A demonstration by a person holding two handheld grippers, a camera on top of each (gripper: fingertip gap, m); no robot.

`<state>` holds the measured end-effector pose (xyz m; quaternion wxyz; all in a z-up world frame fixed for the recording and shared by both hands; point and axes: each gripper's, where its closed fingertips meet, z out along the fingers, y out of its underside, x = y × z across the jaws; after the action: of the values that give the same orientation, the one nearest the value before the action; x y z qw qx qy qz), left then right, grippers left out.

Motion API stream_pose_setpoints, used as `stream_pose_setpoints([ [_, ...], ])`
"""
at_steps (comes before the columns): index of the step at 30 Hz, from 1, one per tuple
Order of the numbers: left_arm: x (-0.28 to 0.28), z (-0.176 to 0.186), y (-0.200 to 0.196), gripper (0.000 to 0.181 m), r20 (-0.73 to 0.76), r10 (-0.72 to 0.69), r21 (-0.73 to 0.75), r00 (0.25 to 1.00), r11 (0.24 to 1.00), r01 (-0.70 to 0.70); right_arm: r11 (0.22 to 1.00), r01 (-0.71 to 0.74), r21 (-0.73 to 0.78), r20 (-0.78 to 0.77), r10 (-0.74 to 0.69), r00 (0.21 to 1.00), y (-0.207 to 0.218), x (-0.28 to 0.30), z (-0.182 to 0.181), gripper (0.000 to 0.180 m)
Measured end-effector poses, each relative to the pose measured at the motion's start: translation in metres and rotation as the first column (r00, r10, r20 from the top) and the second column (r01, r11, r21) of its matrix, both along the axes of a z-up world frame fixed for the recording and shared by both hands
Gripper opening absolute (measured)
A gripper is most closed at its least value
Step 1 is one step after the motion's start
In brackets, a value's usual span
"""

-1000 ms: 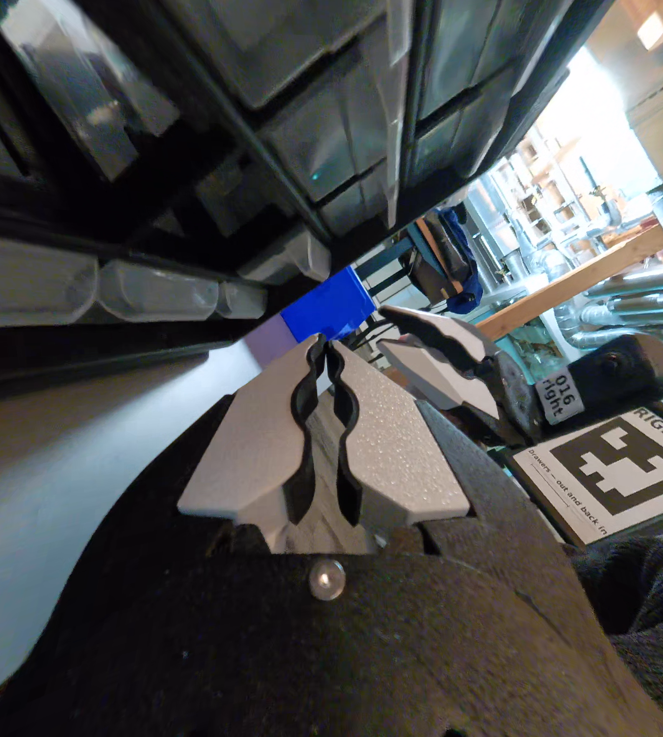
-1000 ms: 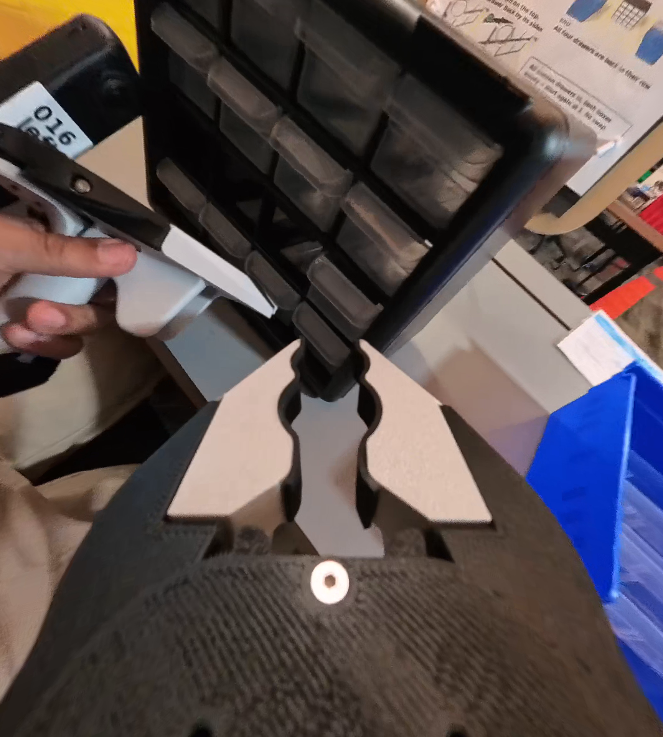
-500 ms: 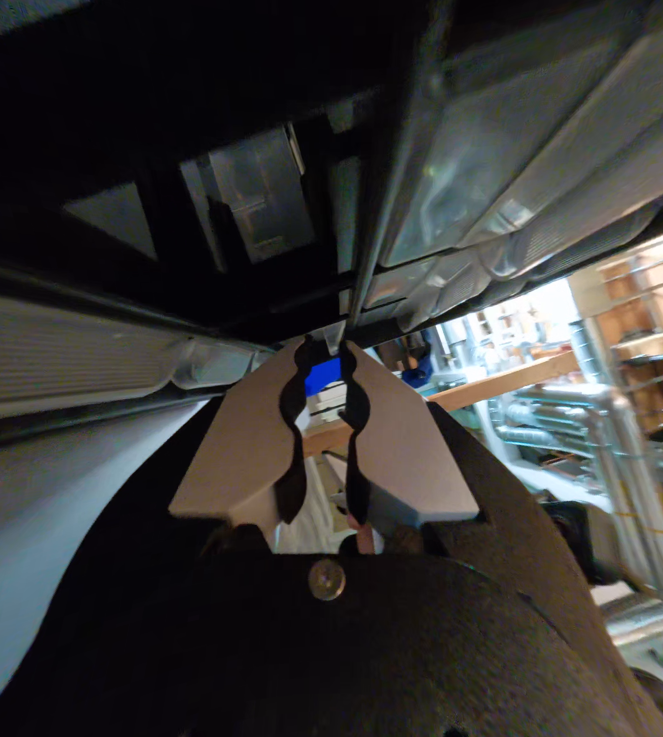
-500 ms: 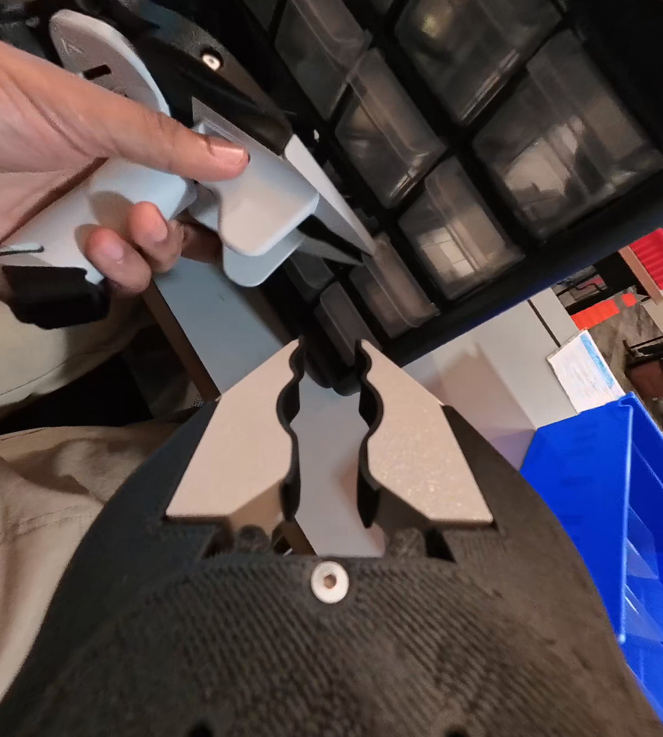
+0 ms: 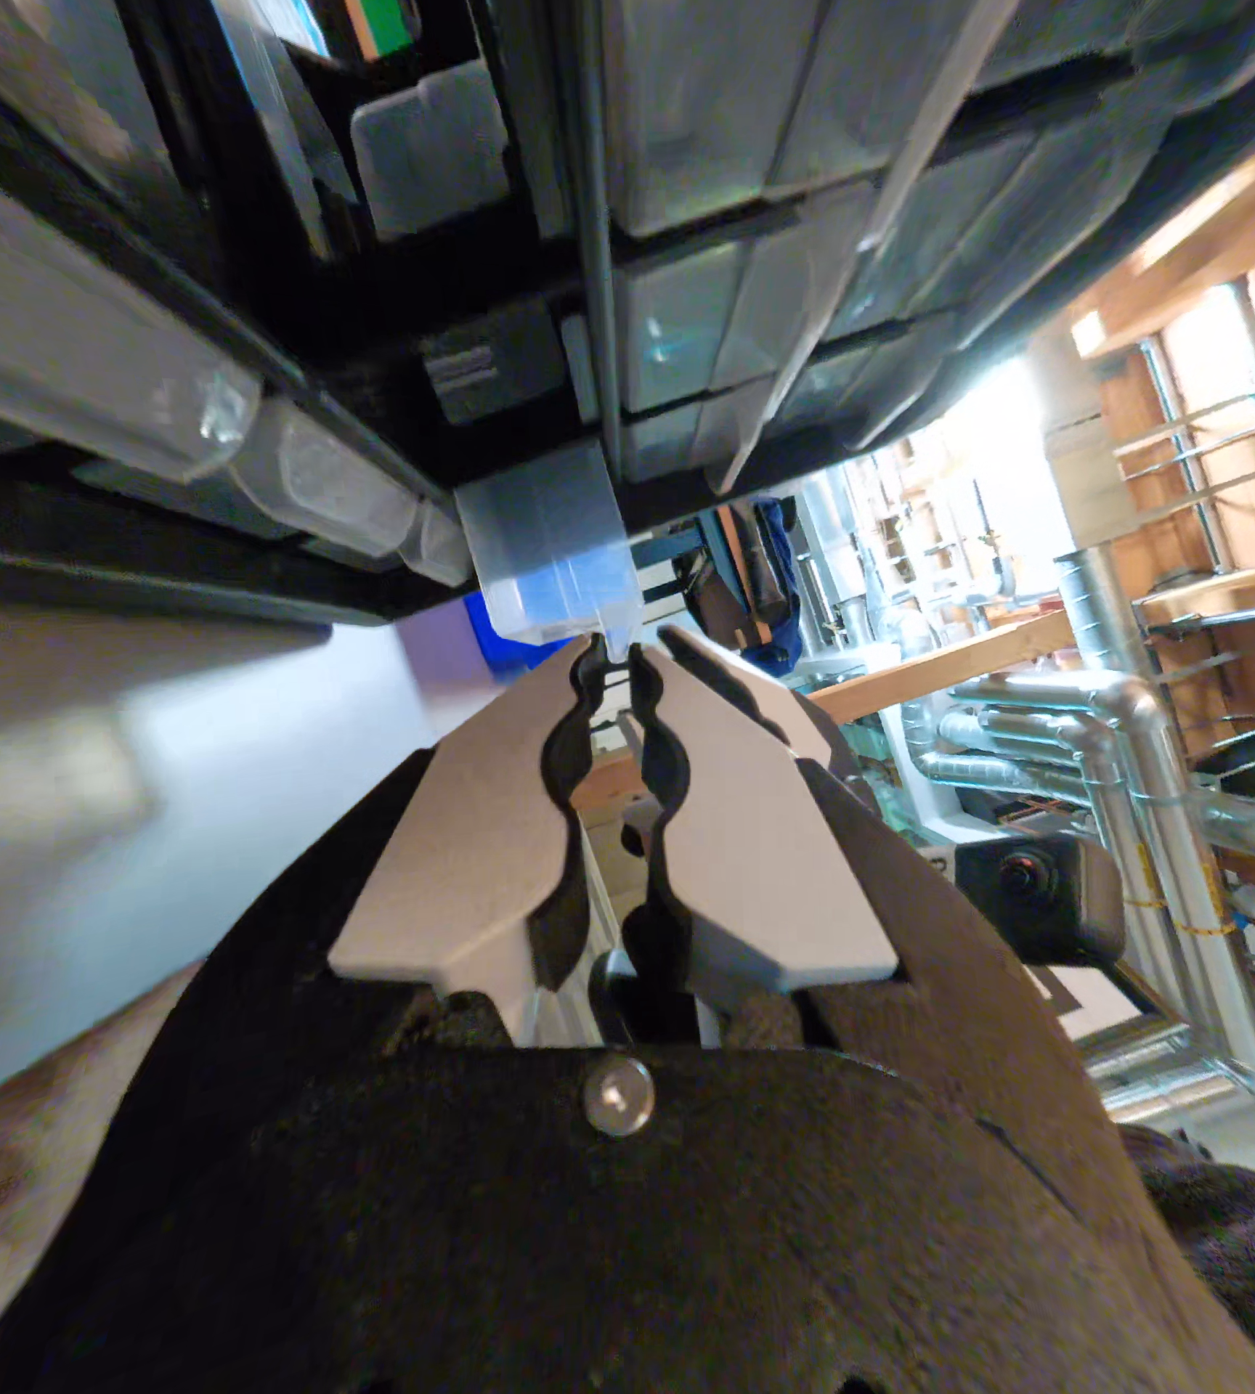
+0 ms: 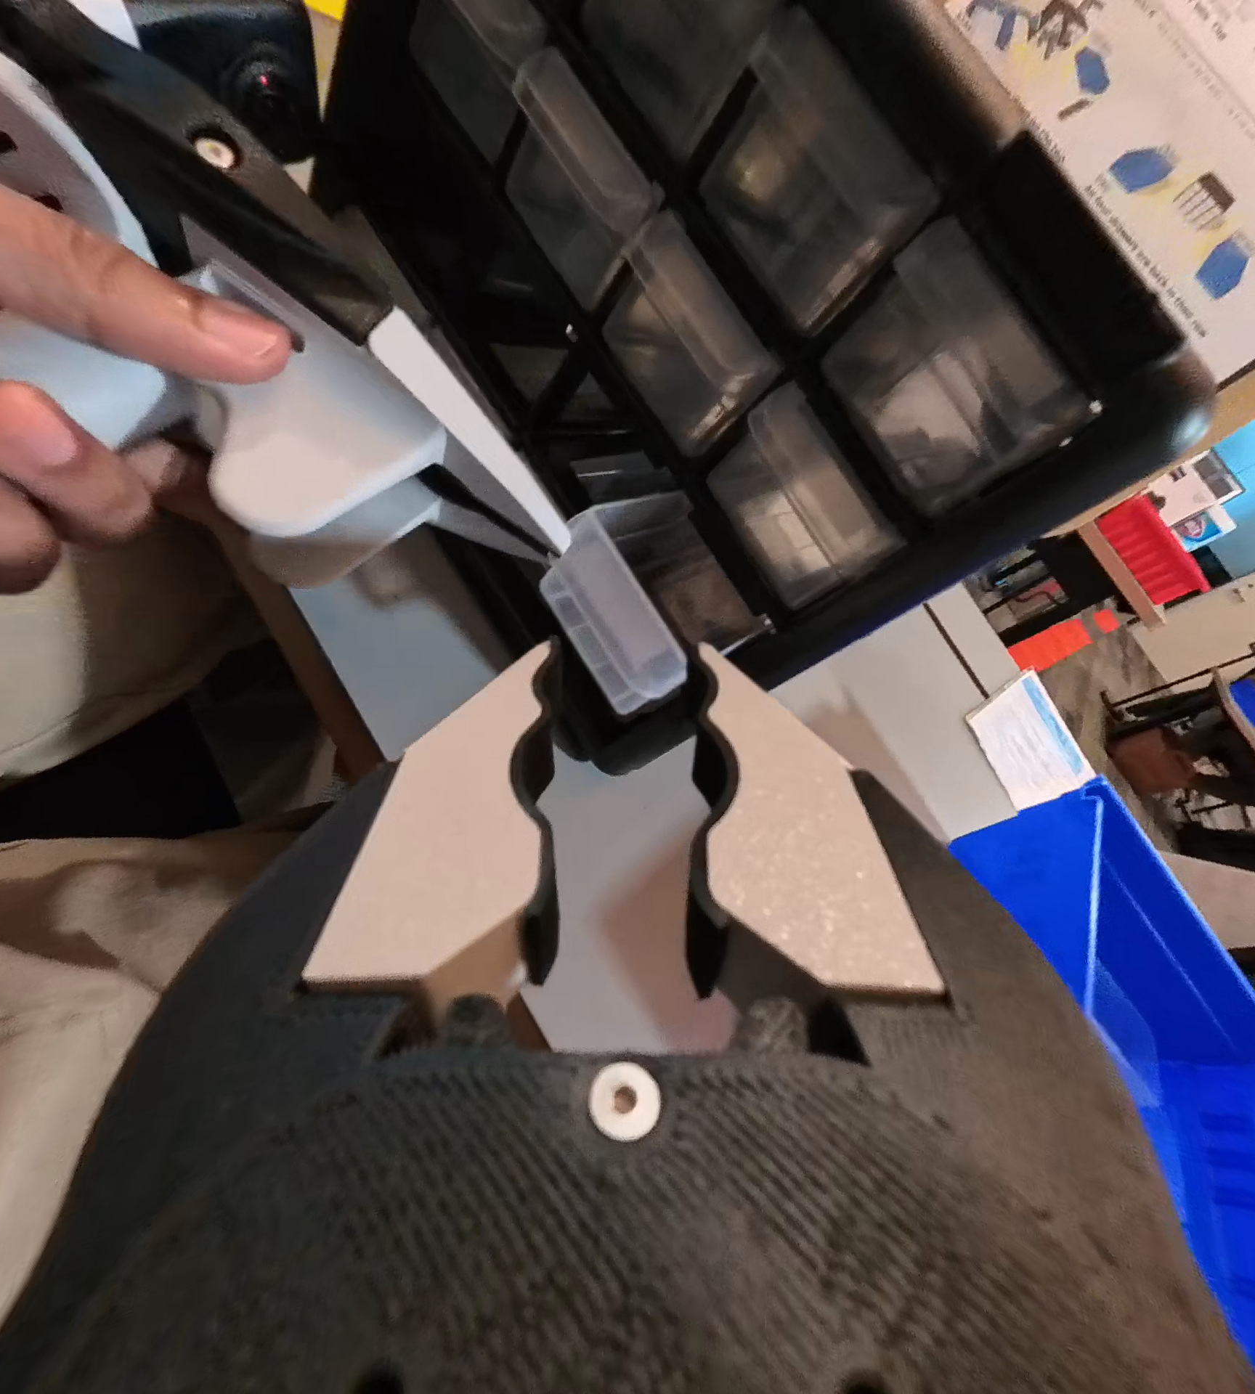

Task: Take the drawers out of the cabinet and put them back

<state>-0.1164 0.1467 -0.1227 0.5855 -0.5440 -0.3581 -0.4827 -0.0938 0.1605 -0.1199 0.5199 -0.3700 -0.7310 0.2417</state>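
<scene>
The black cabinet [image 6: 1062,249] holds several clear drawers. One clear drawer [image 6: 609,626] in the bottom row sticks partway out of its slot; it also shows in the left wrist view [image 5: 549,543]. My left gripper [image 5: 615,652] is shut on that drawer's front lip, and its tip shows in the right wrist view [image 6: 556,539], held by a hand [image 6: 81,302]. My right gripper [image 6: 628,664] sits just below the drawer, its jaws closed around the cabinet's bottom corner [image 6: 624,747]. Some slots left of the drawer look dark and empty.
A blue bin [image 6: 1137,1018] stands to the right on the grey table [image 6: 896,679]. A paper sheet [image 6: 1024,747] lies beyond it. A poster [image 6: 1175,151] hangs behind the cabinet. Shelves and metal pipes [image 5: 1062,716] fill the background.
My left gripper rose from below the cabinet, closed on the bottom drawer's lip and drew the drawer partway out. My right gripper has stayed on the cabinet's corner.
</scene>
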Motion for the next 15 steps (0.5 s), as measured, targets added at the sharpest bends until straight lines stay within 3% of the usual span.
stream_pose_setpoints([
  [11, 0.014, -0.002, -0.008, 0.002, -0.041, -0.059, -0.026, 0.997, 0.998, 0.058, 0.965, -0.016, 0.26, 0.155, -0.026, 0.988, -0.002, -0.016, -0.015, 0.026],
  [15, 0.017, -0.006, -0.017, 0.0, -0.016, -0.122, -0.041, 0.992, 0.992, 0.121, 0.97, -0.049, 0.239, 0.173, 0.007, 0.985, -0.006, -0.012, -0.015, 0.023],
])
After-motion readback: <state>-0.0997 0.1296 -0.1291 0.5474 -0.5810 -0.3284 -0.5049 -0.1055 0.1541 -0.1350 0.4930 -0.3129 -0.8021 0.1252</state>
